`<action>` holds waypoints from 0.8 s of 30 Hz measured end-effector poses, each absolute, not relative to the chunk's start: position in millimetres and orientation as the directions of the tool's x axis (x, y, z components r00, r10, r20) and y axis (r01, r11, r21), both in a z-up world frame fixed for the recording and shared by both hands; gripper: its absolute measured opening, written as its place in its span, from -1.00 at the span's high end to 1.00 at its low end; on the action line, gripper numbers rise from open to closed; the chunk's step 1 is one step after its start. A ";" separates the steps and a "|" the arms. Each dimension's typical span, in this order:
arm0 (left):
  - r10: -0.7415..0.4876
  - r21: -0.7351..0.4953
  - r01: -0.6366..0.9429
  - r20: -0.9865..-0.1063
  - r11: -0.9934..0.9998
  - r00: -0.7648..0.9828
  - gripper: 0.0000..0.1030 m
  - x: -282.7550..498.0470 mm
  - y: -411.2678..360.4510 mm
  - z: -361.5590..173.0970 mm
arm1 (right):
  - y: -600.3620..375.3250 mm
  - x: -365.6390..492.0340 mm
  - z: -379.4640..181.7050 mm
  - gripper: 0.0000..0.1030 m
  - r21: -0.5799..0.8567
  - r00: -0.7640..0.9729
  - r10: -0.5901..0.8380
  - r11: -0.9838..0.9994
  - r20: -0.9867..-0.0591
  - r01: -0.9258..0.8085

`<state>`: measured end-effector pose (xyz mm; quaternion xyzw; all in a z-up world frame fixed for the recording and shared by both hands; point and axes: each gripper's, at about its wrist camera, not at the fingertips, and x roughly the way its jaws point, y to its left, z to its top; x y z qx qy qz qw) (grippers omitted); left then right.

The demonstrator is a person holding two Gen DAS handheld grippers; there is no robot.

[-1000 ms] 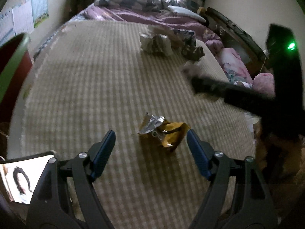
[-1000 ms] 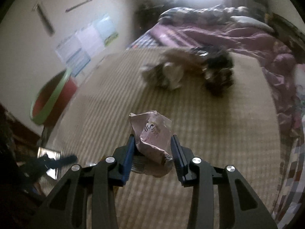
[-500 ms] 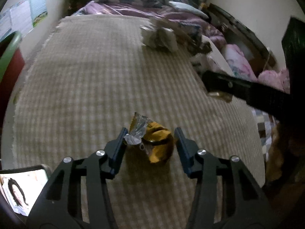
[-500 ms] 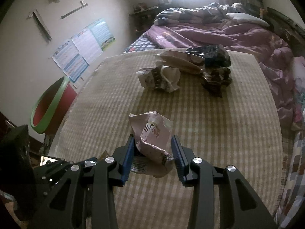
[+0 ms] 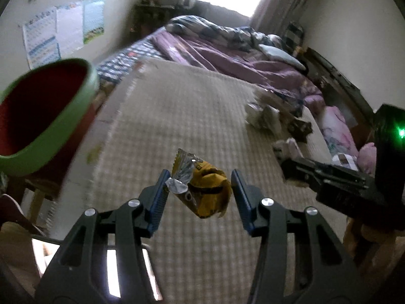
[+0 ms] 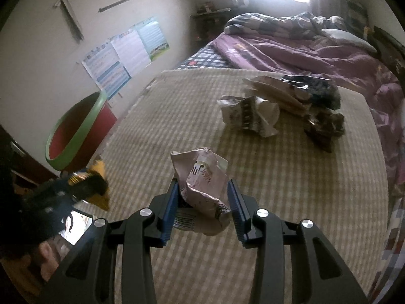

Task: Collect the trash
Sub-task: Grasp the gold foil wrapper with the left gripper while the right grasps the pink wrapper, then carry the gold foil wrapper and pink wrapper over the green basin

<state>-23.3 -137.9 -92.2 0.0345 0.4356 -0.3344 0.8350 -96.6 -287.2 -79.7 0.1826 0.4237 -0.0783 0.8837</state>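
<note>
My left gripper (image 5: 200, 177) is shut on a crumpled yellow and silver wrapper (image 5: 207, 192) and holds it in the air above the beige checked blanket (image 5: 189, 116). A red bin with a green rim (image 5: 63, 126) stands close at the left of it. My right gripper (image 6: 203, 183) is shut on a crumpled pink and white packet (image 6: 200, 174) over the blanket (image 6: 291, 177). In the right wrist view the left gripper (image 6: 83, 185) with its yellow wrapper (image 6: 100, 197) is at the lower left, near the bin (image 6: 76, 131).
A crumpled white packet (image 6: 249, 116) and dark wrappers (image 6: 321, 124) lie further up the blanket. A purple duvet (image 6: 291, 50) covers the far end of the bed. A lit phone screen (image 6: 74, 225) lies below the left gripper. Posters hang on the left wall.
My left gripper closed on the yellow wrapper, lifted it off the blanket and swung left toward the bin. My right gripper kept its hold on the pink packet and shifted a little.
</note>
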 end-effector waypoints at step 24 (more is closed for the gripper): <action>-0.298 -0.135 0.286 -0.687 0.949 0.663 0.08 38.7 -7.3 -51.6 | -210.2 -15.3 -55.3 0.26 0.285 0.680 0.155 0.955 -0.717 0.082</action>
